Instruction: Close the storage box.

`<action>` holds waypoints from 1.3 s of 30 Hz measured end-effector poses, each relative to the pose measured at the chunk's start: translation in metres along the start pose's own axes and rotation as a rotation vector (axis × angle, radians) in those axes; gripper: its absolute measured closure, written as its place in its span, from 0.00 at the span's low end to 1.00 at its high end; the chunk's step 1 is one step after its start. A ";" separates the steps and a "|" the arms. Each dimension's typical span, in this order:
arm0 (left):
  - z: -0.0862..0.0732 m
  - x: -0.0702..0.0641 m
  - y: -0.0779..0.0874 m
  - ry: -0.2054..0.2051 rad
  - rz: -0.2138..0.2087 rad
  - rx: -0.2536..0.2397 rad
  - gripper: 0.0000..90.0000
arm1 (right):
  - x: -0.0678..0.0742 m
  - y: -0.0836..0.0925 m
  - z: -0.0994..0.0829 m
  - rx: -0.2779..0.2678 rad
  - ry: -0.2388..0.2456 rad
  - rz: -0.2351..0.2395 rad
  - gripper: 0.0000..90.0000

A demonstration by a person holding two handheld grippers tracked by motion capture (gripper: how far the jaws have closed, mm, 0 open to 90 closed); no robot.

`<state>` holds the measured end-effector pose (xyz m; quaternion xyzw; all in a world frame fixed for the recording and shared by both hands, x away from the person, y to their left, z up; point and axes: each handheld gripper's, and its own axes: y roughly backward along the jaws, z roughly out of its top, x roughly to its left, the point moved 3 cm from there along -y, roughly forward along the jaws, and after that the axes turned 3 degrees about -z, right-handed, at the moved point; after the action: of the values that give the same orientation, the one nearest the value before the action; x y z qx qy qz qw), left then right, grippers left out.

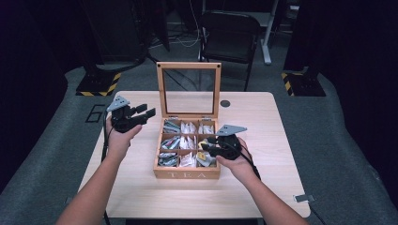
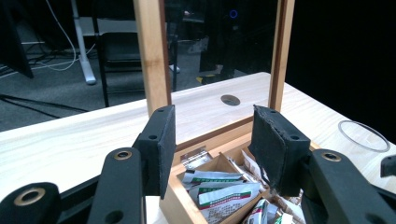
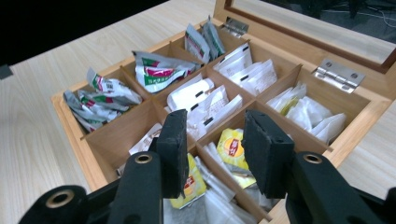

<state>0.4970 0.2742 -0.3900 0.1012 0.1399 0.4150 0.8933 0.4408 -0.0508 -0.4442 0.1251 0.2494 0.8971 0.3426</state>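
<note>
Wooden tea box (image 1: 187,174): pale timber, nine square compartments, glass-paned lid (image 1: 188,89) upright on metal hinges; sits mid-table (image 1: 141,197), front wall lettered "TEA"; bare tabletop all round. Contents: foil and paper sachets, white, green-banded, yellow sachet (image 3: 232,148) with red-and-yellow label, wording unreadable. Right gripper (image 3: 210,156): jaws parted, nothing gripped, poised over box's near right compartments above yellow sachet. Left gripper (image 2: 212,147): jaws apart, empty, beside box's left rear corner, clear of it.
</note>
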 end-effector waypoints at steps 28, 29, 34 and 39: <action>-0.009 0.000 0.005 0.011 -0.002 -0.005 0.55 | 0.027 -0.022 -0.020 0.048 0.010 0.049 0.66; -0.009 0.000 0.005 0.011 -0.002 -0.007 0.55 | 0.027 -0.022 -0.020 0.048 0.010 0.049 0.66; -0.009 0.001 0.005 0.009 -0.002 -0.008 0.55 | 0.031 -0.028 -0.023 0.066 0.023 0.037 0.66; -0.010 0.001 0.004 0.015 -0.004 -0.013 0.55 | 0.030 -0.028 -0.024 0.065 0.027 0.026 0.70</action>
<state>0.4912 0.2781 -0.3978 0.0919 0.1439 0.4150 0.8937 0.4248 -0.0211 -0.4782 0.1274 0.2813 0.8945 0.3233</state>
